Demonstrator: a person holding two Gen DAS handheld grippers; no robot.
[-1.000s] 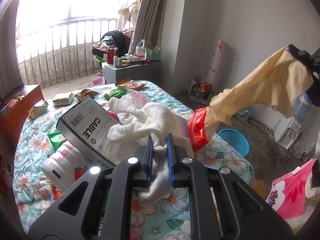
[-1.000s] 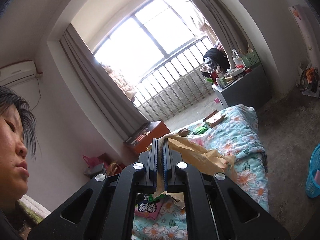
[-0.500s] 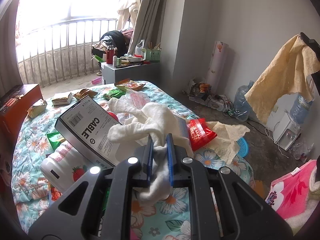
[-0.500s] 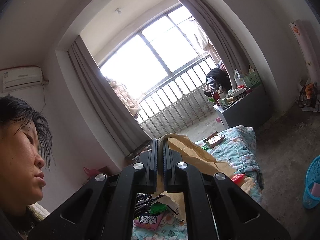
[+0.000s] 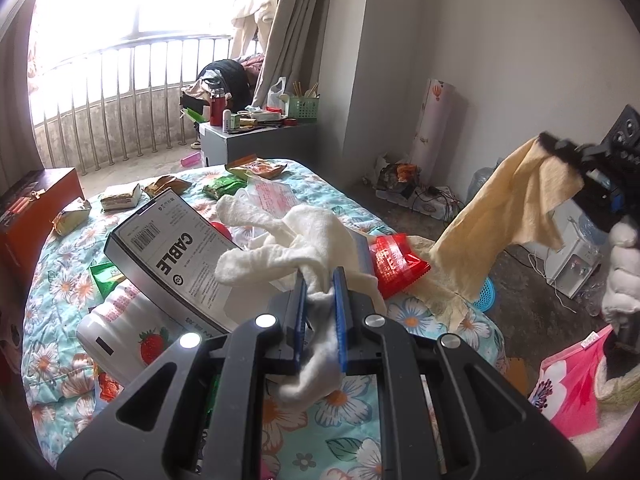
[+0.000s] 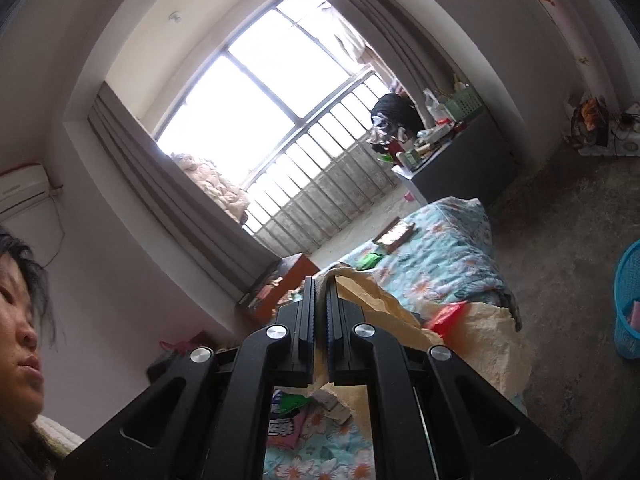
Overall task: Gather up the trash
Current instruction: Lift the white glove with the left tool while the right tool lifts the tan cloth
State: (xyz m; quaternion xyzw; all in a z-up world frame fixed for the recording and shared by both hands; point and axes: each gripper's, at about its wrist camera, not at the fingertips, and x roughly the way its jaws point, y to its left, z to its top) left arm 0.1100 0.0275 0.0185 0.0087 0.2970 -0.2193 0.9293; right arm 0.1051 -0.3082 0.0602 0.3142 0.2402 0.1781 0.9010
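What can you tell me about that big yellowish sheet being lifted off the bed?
The yellowish sheet looks like thin, crinkled paper or cloth, pale tan with ragged edges. The right tool is shut on its top corner, holding it up beside the bed. It hangs slanting down from there, its lower end trailing on the floral bedcover next to a red wrapper. A blue basket stands on the floor behind it.

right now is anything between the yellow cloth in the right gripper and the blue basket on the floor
Nothing visible blocks it. The yellow cloth hangs from the right gripper, its lower end draped over the bed corner; the blue basket sits on open floor beyond.
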